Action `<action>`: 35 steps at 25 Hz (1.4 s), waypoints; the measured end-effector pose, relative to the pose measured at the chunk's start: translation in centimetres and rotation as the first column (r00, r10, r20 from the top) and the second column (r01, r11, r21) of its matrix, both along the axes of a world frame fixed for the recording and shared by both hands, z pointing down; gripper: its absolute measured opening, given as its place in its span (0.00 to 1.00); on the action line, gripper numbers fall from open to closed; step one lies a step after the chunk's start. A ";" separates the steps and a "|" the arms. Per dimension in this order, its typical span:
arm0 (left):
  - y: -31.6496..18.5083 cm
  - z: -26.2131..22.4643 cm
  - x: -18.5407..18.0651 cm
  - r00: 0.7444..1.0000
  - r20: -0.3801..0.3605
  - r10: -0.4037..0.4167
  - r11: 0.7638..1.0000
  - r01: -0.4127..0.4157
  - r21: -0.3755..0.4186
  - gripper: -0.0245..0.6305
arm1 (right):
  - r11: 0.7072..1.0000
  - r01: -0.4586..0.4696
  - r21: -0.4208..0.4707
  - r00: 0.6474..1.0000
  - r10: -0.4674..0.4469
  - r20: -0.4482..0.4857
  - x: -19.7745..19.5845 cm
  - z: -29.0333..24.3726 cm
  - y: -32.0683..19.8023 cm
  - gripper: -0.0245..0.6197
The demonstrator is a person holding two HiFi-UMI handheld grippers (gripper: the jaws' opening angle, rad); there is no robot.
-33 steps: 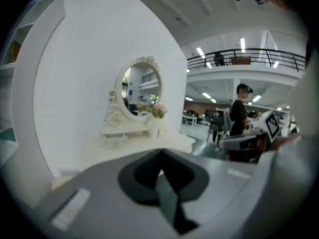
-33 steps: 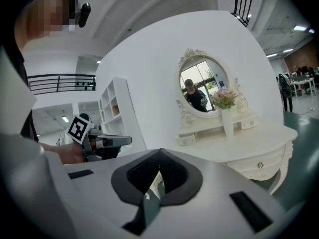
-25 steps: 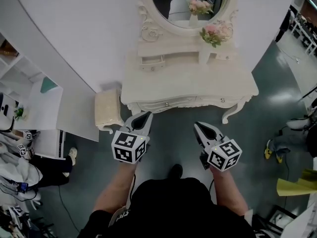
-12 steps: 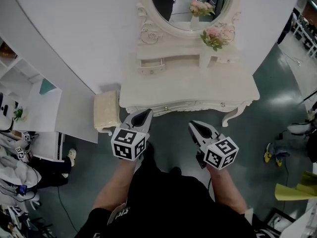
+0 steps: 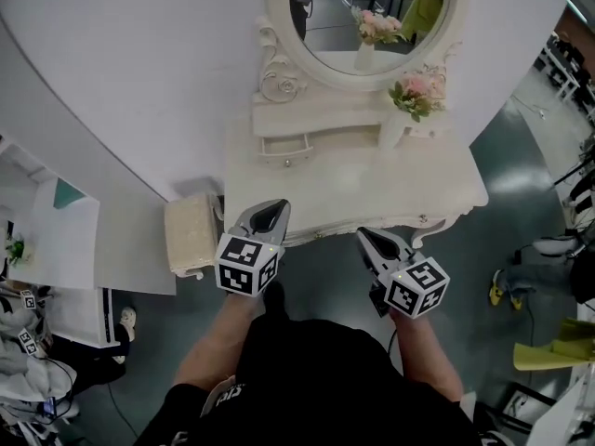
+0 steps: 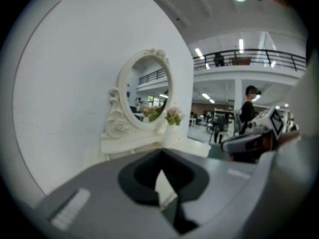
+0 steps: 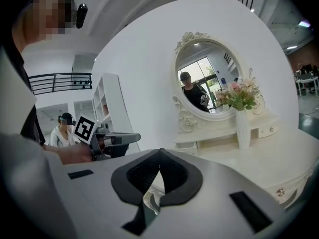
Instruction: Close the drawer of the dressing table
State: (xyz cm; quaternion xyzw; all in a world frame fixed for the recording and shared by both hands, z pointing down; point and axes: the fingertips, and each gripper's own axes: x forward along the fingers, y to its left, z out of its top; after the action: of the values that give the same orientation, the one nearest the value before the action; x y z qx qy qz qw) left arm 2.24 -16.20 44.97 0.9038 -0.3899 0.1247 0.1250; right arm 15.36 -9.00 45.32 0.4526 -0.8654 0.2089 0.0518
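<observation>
nearest the camera, the person's forearms (image 5: 218, 342) reach toward the dressing table (image 5: 353, 189), one claw in each hand. the left claw (image 5: 271, 214) has its two jaws pressed together with nothing between them, and its tip hangs over the front left edge of the dressing table. the right claw (image 5: 372, 242) is closed and empty too, its tip just short of the dressing table's front edge, right of centre. a padded stool (image 5: 191, 233) stands on the floor against the dressing table's left side. the worktop (image 5: 400, 179) is bare across its middle. at the back of the dressing table a raised shelf carries small drawers, and the left drawer (image 5: 285, 147) is pulled partway out, its knob facing the person, well apart from both claws. a white vase of pink flowers (image 5: 398, 119) stands right of that drawer. behind the shelf rises the oval mirror (image 5: 363, 17), against a white wall.
</observation>
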 end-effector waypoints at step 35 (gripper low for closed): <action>-12.6 4.9 -1.6 1.000 -0.008 0.014 0.992 -0.015 -0.125 0.05 | 0.994 0.016 -0.107 1.000 -0.016 -0.001 -5.6 5.1 -14.3 0.06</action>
State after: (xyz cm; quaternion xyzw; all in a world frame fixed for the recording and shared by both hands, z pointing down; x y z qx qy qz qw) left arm 0.62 -28.82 49.89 0.8974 -0.3743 0.1465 0.1821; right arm 9.80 -23.27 50.40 0.4425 -0.8564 0.2541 0.0785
